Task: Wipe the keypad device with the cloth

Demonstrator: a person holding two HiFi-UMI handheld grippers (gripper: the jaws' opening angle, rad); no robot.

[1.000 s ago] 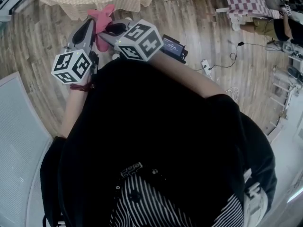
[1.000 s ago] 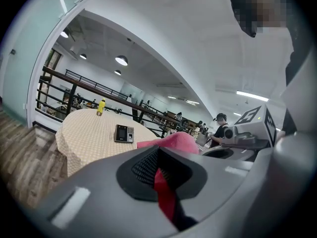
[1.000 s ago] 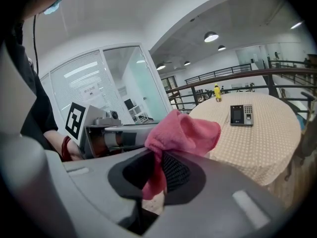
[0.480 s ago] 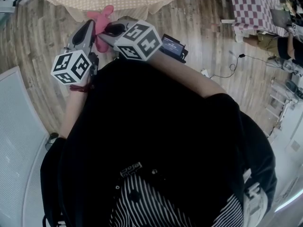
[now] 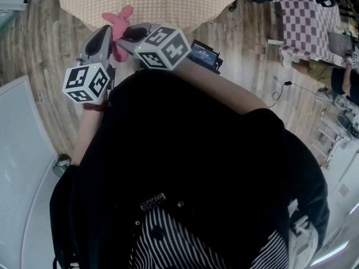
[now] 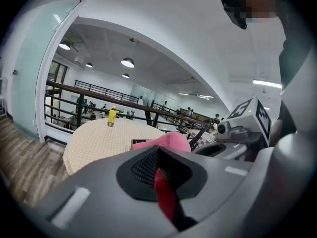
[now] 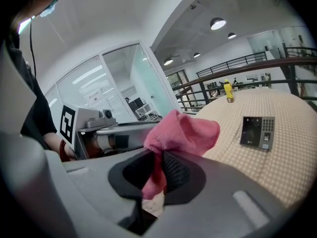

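A wooden floor [image 5: 50,55] lies under the person in the head view, and a round counter [image 5: 185,4] in a pale dotted cover stands at the far edge. In front of the person's dark top, the left tongs [image 5: 110,29] and the right tongs [image 5: 124,36] meet tip to tip, well above the floor. The pink cloth [image 5: 119,19] is bunched between them.

The left gripper view looks out into a large hall with railings and ceiling lamps. The left tongs' jaws are closed on a fold of the cloth. The rest of the cloth rises just beyond the tips. The right tongs come in from the right and touch the same bundle. A yellow bottle [image 6: 112,116] stands upright on the far side of the counter.

In the right gripper view, the right tongs' jaws are also clamped on the cloth, which puffs up above them. The keypad device [image 7: 257,132] lies flat on the counter to the right, well apart from the cloth, with the bottle farther back.
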